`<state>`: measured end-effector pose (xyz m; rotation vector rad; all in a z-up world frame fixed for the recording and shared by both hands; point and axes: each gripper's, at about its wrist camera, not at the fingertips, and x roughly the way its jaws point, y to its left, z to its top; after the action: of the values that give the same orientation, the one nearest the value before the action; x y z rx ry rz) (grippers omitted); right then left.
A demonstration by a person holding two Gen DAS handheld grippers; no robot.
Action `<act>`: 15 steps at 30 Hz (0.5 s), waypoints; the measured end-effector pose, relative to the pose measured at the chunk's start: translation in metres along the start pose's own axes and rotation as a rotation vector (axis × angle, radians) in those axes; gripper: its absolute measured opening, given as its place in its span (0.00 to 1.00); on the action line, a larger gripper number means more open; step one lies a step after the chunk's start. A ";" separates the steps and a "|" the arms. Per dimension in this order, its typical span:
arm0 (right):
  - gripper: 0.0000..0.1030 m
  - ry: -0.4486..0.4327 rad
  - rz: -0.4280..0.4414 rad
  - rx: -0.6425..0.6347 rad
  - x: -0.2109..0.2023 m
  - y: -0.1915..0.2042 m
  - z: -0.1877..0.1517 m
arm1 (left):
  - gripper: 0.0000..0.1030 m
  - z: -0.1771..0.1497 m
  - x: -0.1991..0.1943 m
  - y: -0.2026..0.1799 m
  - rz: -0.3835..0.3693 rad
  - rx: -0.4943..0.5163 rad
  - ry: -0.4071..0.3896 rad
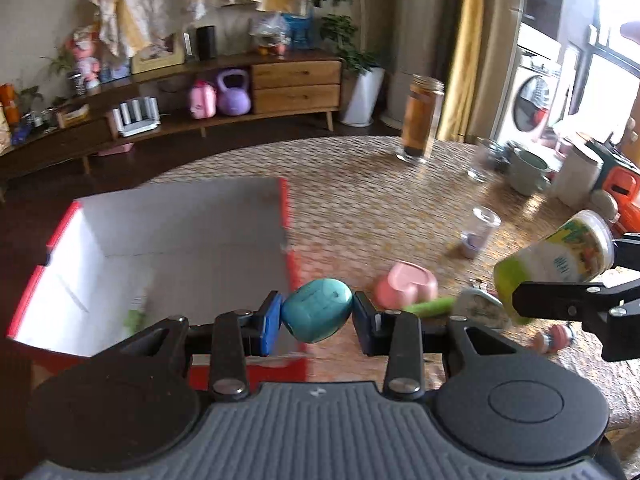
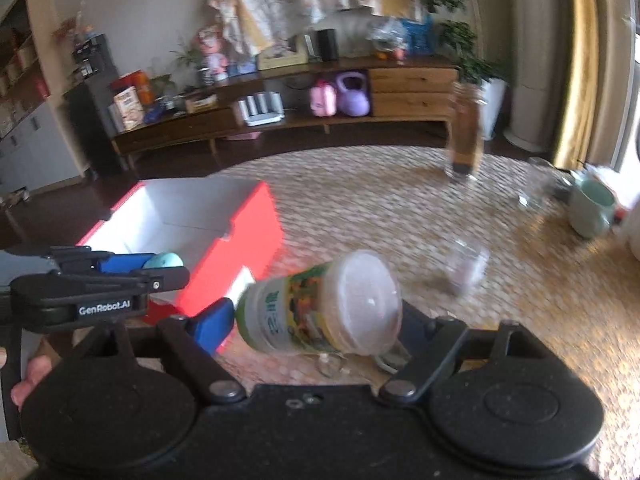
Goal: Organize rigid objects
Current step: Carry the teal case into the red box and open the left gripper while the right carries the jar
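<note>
Red box (image 1: 180, 248): open, white inside, at the table's left edge; a small green scrap low inside it, otherwise bare as far as seen.
Woven table mat (image 1: 360, 200): spread right of the box, carrying the clutter yet to sort.
Yellow-green jar (image 2: 320, 308): lying sideways in the air just right of the box's near corner, clear lid towards the camera.
Right gripper (image 2: 316, 320): about half open, clamped on the jar; far pad hidden behind the jar, so depth of bite unclear.
Jar risk: round, slick body held crosswise; could roll out of the pads, or clip the box's red wall on the way in.
Teal egg-shaped toy (image 1: 317, 310): raised above the box's near right corner.
Left gripper (image 1: 317, 312): narrow, blue pads pinching the toy's two ends.
Toy risk: curved ends, small contact; could squirt free and drop outside the box.
Crowding risk: both tools near the same corner; could knock together.
Pink bowl (image 1: 406, 284): on the mat, right of the box; could get swept by a low pass.
</note>
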<state>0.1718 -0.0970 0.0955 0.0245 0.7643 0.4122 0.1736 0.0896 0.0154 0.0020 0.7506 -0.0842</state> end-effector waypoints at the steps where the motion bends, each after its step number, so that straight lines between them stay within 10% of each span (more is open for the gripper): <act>1: 0.51 0.003 0.013 -0.011 0.003 0.007 0.004 | 0.36 0.001 -0.001 0.007 0.007 -0.006 -0.002; 7: 0.29 0.035 0.115 -0.030 0.034 0.042 0.026 | 0.36 0.005 -0.001 0.056 0.078 -0.058 0.011; 15: 0.49 0.194 0.169 -0.256 0.082 0.056 -0.011 | 0.36 -0.006 0.000 0.093 0.129 -0.095 0.015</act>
<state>0.1979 -0.0162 0.0421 -0.1941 0.8992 0.6785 0.1771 0.1826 0.0084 -0.0395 0.7668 0.0745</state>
